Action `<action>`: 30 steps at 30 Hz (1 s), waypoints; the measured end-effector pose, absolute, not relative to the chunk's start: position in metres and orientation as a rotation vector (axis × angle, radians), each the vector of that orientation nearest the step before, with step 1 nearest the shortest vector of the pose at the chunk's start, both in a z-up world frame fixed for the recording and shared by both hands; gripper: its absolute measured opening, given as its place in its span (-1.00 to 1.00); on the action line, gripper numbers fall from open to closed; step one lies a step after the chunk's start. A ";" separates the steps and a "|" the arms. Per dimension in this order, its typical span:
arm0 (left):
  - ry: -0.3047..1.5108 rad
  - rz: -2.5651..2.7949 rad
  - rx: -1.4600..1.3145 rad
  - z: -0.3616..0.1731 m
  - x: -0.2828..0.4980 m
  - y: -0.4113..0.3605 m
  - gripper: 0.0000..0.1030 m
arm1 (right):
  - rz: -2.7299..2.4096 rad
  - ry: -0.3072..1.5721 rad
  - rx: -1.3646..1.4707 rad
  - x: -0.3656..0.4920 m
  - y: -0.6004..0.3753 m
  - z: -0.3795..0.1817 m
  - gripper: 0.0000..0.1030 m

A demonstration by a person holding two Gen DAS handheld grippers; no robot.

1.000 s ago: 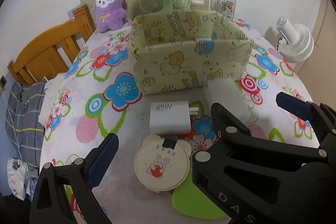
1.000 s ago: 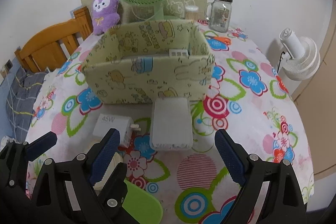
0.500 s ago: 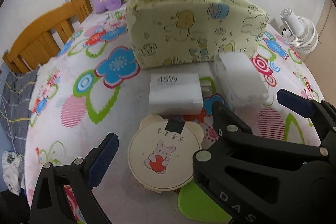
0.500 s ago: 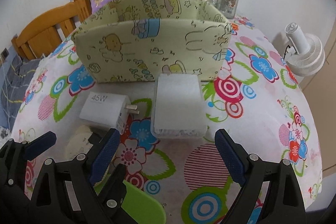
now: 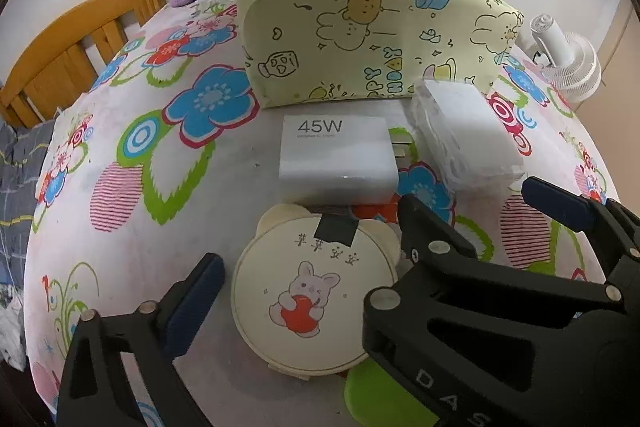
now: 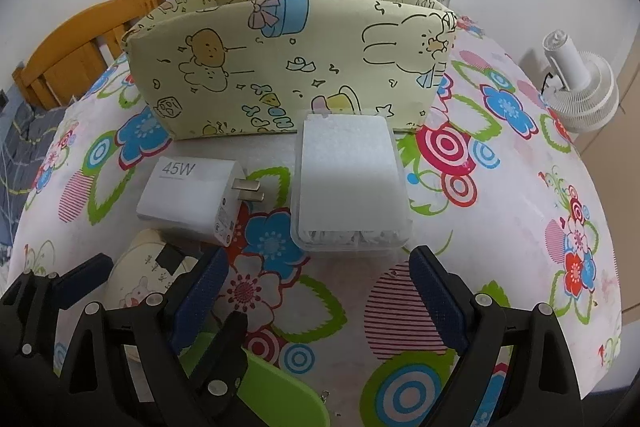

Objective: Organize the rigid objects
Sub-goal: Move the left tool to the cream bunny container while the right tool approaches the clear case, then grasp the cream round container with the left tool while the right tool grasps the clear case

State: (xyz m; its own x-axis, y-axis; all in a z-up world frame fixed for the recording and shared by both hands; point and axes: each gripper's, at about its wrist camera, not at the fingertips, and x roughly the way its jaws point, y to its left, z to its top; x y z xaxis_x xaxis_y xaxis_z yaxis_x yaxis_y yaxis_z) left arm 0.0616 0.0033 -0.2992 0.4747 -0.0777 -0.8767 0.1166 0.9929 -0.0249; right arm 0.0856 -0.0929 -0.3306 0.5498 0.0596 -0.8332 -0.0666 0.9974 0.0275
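My left gripper has just been closing, still wide around the round case. My right gripper hangs wide before the clear box.

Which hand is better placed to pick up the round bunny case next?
Left. The left tongs are open with the round case between their pads, not yet gripped. The right tongs are open too, but line up with the clear box instead.
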 end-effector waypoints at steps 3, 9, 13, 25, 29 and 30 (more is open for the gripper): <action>1.050 -0.116 0.052 -0.298 0.060 0.003 0.71 | 0.081 0.984 -0.008 0.086 -0.093 -0.331 0.82; 1.050 -0.101 0.040 -0.295 0.062 0.005 0.54 | 0.088 0.981 -0.006 0.087 -0.090 -0.329 0.82; 1.062 -0.093 0.025 -0.295 0.063 0.005 0.53 | 0.092 0.989 -0.001 0.089 -0.091 -0.327 0.82; 1.029 -0.049 0.042 -0.264 0.065 0.003 0.53 | 0.114 0.970 0.043 0.094 -0.096 -0.300 0.82; 1.014 -0.034 0.049 -0.258 0.075 0.002 0.53 | 0.108 0.951 0.041 0.102 -0.097 -0.291 0.82; 1.011 -0.031 0.055 -0.258 0.078 0.001 0.53 | 0.102 0.954 0.038 0.105 -0.097 -0.291 0.82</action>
State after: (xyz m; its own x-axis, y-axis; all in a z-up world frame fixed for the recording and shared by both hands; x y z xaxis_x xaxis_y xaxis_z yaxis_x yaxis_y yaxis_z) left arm 0.0780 0.0012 -0.2578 0.5306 -0.0005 -0.8476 0.0512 0.9982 0.0315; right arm 0.1052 -0.0969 -0.2911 0.5743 0.1036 -0.8120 -0.0704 0.9945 0.0771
